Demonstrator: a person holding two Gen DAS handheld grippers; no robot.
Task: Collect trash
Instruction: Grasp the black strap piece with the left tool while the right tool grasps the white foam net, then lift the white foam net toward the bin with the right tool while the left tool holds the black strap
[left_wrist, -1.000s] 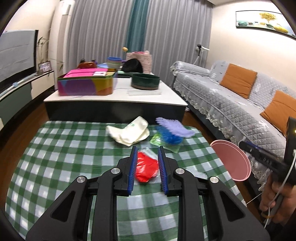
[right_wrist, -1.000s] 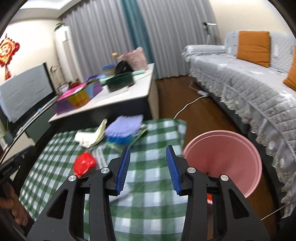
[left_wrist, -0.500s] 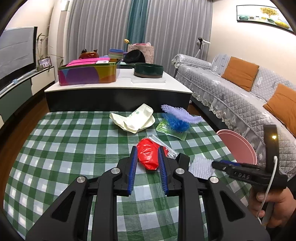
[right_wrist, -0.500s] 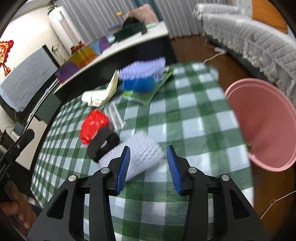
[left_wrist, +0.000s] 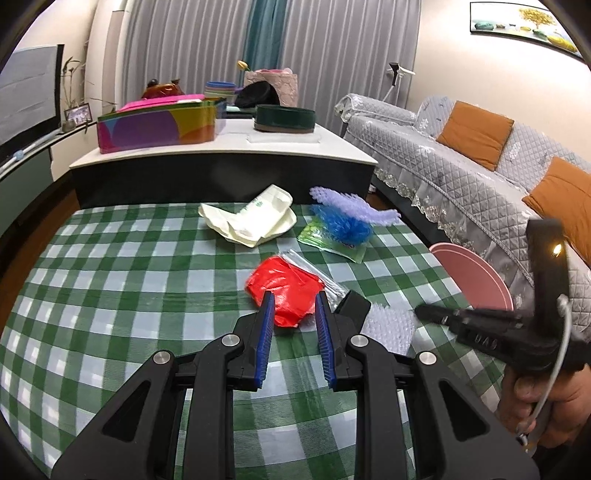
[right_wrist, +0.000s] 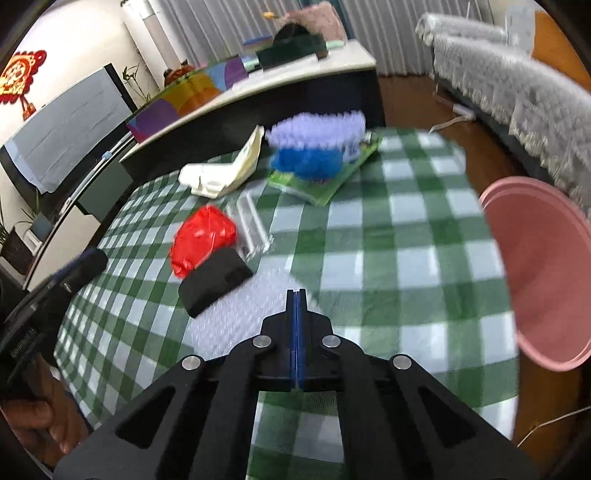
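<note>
Trash on checked cloth (left_wrist: 110, 280). Right gripper (right_wrist: 296, 293), jaws pressed together, pinches bubble wrap (right_wrist: 236, 314) for the pink bin (right_wrist: 546, 273) alongside; left gripper (left_wrist: 293, 306), jaws spread, straddles red bag (left_wrist: 284, 288).

grey sofa (left_wrist: 461, 155), orange cushions (left_wrist: 474, 133), colourful box (left_wrist: 159, 127)

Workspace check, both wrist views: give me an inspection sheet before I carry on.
Surface: green checked tablecloth, flat.
Job's things: red wrapper, clear bubble wrap, cream bag, blue-purple foam netting on green packet, clear sleeve, black block; pink bin beside table.
Clutter: colourful box, dark bowl on far counter.
Grippers: left tool open around red wrapper; right tool shut at bubble wrap's edge.
Cables: white cord on floor.
Surroundings: grey sofa, curtains.
</note>
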